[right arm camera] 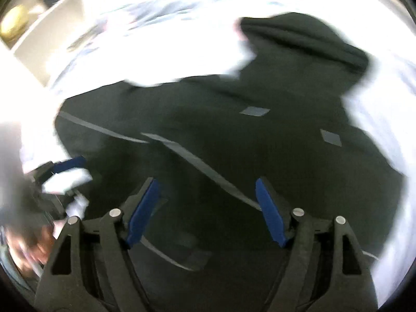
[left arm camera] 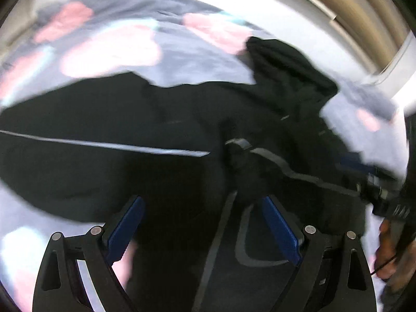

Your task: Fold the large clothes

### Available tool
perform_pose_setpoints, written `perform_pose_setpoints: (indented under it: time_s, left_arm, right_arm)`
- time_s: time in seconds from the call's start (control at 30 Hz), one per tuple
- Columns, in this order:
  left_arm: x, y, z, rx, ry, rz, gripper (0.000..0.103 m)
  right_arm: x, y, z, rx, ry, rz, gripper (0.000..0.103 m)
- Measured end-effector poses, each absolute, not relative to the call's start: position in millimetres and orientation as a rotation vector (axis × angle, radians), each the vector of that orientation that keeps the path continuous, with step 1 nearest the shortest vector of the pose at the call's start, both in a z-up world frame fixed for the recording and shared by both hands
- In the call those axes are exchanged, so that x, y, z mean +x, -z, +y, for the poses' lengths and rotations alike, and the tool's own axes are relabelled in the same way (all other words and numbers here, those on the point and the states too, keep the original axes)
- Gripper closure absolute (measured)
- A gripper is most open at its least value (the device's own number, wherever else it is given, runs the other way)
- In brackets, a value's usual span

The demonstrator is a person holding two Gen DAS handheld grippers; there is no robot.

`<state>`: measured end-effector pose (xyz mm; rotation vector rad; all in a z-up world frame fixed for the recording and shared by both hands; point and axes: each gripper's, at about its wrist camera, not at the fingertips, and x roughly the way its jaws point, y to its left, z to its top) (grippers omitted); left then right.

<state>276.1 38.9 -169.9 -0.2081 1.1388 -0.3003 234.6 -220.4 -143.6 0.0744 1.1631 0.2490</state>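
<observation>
A large black hooded garment (left arm camera: 145,119) with thin grey stripes lies spread on a bed; its hood (left arm camera: 286,67) points to the far right. It also fills the right wrist view (right arm camera: 234,119), with the hood (right arm camera: 299,41) at the top. My left gripper (left arm camera: 202,202) is open and empty just above the black cloth. My right gripper (right arm camera: 208,184) is open and empty over the garment too. The right gripper also shows at the right edge of the left wrist view (left arm camera: 379,189), and the left gripper at the left edge of the right wrist view (right arm camera: 65,171). Both views are blurred.
The bed cover (left arm camera: 182,52) is pale blue-grey with pink patches and reaches around the garment. A wood-coloured wall or headboard (left arm camera: 351,2) runs at the far right. A white shelf unit (right arm camera: 52,33) stands at the upper left of the right wrist view.
</observation>
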Motion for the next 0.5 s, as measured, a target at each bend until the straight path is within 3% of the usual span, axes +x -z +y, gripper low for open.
perform_pose_setpoints:
  time_s: [0.13,0.2,0.23,0.27,0.3,0.5]
  left_arm:
    - [316,194,24,-0.336,0.354,1.167,0.010]
    - [334,206,14,-0.360,0.377,1.185,0.018]
    - [341,212,9,-0.362,0.383,1.198,0.041]
    - [348,218,2,-0.360,0.396,1.221,0.088]
    - [354,222,-4,-0.374,0.428,1.251,0.087]
    - [337,174,13,-0.384,0.424,1.130,0.088]
  right_arm:
    - [208,168,-297,0.092,-0.037,1.243,0.033]
    - [196,185,-325,0.124,0.035,1.295,0.038]
    - [192,192,-332,0.129,0.058,1.314,0.040]
    - [190,197,-334,0.128,0.070,1.324,0.044]
    - [188,201,-337,0.125,0.083,1.335,0.048]
    - [190,186,-333,0.140,0.080,1.262,0.046]
